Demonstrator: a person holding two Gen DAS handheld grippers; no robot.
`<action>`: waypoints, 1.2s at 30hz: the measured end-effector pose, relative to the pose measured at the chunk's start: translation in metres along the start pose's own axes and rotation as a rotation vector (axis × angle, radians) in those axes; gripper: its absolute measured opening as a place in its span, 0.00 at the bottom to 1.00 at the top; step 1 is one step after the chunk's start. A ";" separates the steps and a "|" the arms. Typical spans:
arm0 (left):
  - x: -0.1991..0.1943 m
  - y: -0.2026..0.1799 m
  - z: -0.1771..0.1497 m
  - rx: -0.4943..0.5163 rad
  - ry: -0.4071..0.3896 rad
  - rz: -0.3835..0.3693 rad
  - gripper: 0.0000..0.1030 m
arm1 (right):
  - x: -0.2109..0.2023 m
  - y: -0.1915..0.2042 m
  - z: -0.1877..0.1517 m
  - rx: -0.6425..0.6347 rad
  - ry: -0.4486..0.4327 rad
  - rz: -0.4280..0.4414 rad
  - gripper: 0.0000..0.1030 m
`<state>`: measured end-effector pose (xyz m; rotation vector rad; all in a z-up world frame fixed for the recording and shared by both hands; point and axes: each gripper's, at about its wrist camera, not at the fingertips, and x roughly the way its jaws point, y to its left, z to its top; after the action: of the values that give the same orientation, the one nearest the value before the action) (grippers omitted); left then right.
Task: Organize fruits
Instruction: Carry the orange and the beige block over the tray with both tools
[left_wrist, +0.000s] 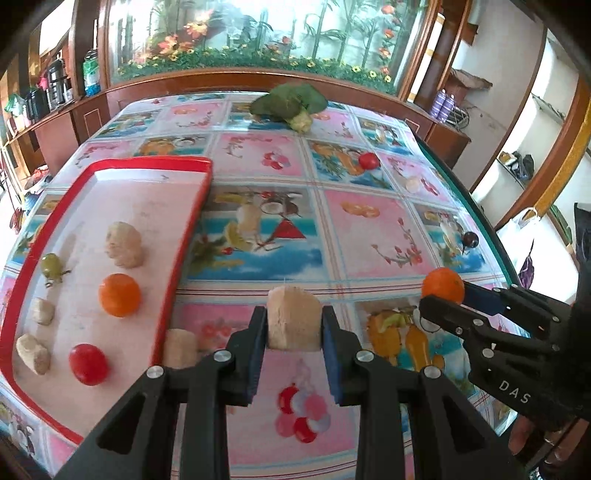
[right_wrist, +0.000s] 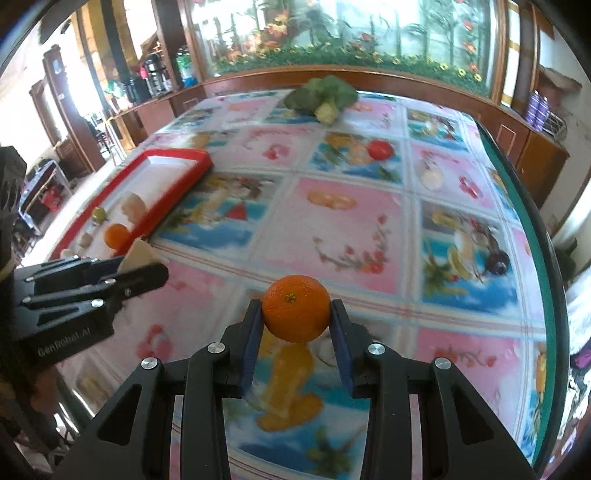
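My left gripper (left_wrist: 293, 316) is shut on a beige chunk (left_wrist: 293, 328) and holds it above the table, just right of the red tray (left_wrist: 155, 162). In the tray lie an orange (left_wrist: 119, 294), a red tomato (left_wrist: 88, 363), a green fruit (left_wrist: 51, 266) and several beige chunks. My right gripper (right_wrist: 296, 307) is shut on an orange (right_wrist: 296, 317), also lifted off the table. Each gripper shows in the other's view: the right gripper (left_wrist: 452, 295) at the right, and the left gripper (right_wrist: 144, 267) at the left, close to the tray's near side.
On the patterned tablecloth lie a broccoli (left_wrist: 291, 101) at the far edge, a red tomato (left_wrist: 368, 160), a pale piece (left_wrist: 413, 184), a dark round fruit (left_wrist: 470, 239) near the right edge, and a beige chunk (left_wrist: 180, 347) beside the tray. Wooden cabinets ring the table.
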<state>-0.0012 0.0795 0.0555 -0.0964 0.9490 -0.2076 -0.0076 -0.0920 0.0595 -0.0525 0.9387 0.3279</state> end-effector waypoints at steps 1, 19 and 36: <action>-0.002 0.003 0.000 -0.004 -0.004 0.003 0.30 | 0.001 0.004 0.002 -0.005 -0.002 0.005 0.34; -0.020 0.083 0.017 -0.128 -0.058 0.075 0.30 | 0.020 0.070 0.048 -0.092 -0.027 0.073 0.34; 0.020 0.191 0.071 -0.217 -0.031 0.222 0.30 | 0.098 0.140 0.125 -0.099 0.006 0.171 0.34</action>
<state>0.0938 0.2609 0.0474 -0.1925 0.9412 0.1024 0.1021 0.0890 0.0694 -0.0644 0.9347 0.5326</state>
